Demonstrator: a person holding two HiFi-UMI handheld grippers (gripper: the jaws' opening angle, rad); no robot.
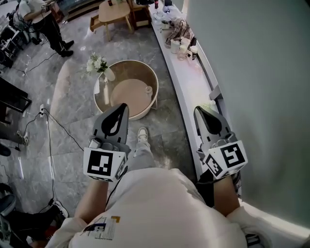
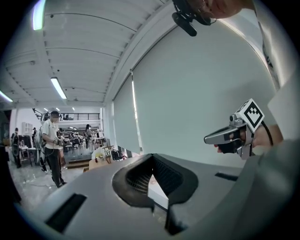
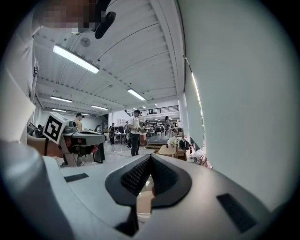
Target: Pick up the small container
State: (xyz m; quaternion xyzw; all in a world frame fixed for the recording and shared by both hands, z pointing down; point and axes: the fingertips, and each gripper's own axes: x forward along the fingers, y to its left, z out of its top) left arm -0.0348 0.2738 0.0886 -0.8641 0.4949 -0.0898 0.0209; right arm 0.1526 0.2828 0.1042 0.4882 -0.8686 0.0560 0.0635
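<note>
Left gripper [image 1: 123,106] closed, jaws pressed together, nothing between them. Right gripper [image 1: 197,109] the same: shut tight and empty. In each gripper view, dark ribbed pads meeting along one line. Both grippers held about level in front of the body, well apart from each other, marker cubes toward the chest.

Container [image 1: 148,90] small and clear, upright on the round table [image 1: 127,62], close to its right rim. Well apart from both grippers (nearer to the left one in the head view). Tip of the left gripper over the near rim of the table in that view; height above the rim impossible to tell.

At the far left edge of the same table, white flowers [image 1: 98,64], well apart from the container.

Down between the grippers, a shoe [image 1: 142,134] on the grey floor, just before the table.

To the right, a long white ledge [image 1: 186,89] along the wall [image 1: 252,72], with the right gripper above its near part. Farther along the ledge, cups [image 1: 175,46] and a crumpled cloth [image 1: 180,30]. Cables [image 1: 51,127] across the floor at left. Farther off, a wooden table [image 1: 114,14] and a standing person [image 1: 46,22].
</note>
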